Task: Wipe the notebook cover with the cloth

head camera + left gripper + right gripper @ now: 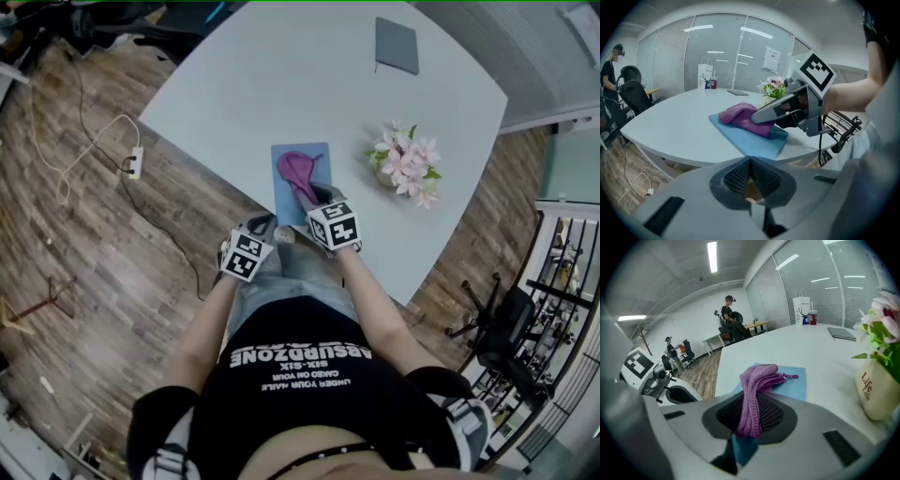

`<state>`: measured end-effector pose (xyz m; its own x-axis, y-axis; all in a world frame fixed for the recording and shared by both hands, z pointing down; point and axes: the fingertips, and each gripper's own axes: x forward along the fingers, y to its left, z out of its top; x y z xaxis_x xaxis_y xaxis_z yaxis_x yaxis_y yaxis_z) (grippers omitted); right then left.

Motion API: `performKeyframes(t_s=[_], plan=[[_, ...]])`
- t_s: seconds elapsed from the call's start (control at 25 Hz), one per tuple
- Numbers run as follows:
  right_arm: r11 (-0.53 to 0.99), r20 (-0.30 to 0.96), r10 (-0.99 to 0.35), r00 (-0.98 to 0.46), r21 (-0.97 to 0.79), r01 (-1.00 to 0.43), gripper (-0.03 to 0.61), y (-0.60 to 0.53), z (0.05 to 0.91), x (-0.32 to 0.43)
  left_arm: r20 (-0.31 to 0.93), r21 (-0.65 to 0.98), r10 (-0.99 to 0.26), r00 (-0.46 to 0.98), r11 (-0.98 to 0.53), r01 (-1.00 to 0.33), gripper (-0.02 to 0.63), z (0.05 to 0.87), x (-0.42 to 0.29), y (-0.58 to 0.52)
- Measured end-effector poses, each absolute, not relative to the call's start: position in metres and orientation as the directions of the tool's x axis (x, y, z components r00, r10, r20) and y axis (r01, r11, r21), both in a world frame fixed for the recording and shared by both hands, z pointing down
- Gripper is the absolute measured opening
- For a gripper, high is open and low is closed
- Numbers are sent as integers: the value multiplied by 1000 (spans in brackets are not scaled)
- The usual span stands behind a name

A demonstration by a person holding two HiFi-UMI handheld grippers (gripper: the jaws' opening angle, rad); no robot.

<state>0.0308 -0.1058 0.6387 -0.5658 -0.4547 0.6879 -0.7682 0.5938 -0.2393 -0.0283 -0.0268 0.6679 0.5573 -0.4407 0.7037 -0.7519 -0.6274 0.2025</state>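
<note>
A blue notebook (pixel 292 192) lies flat near the front edge of the pale table (pixel 281 84). A purple knitted cloth (pixel 300 171) rests on its cover, and my right gripper (pixel 319 199) is shut on the cloth's near end. In the right gripper view the cloth (pixel 757 390) runs from between the jaws out onto the notebook (pixel 794 386). My left gripper (pixel 262 228) hangs off the table's edge, left of the notebook, shut with nothing in it. The left gripper view shows the notebook (pixel 752 138), the cloth (pixel 740 116) and the right gripper (pixel 780 108) from the side.
A pot of pink flowers (pixel 405 169) stands right of the notebook. A dark grey book (pixel 397 45) lies at the table's far side. A power strip with cables (pixel 136 161) sits on the wooden floor to the left. An office chair (pixel 506 328) is at the right.
</note>
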Motion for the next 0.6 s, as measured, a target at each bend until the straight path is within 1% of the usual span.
performKeyframes(t_s=[0.6], plan=[[680, 660, -373, -653, -285, -676, 81, -88, 641, -14, 706, 201, -466, 533, -590, -782, 17, 668, -43, -21]])
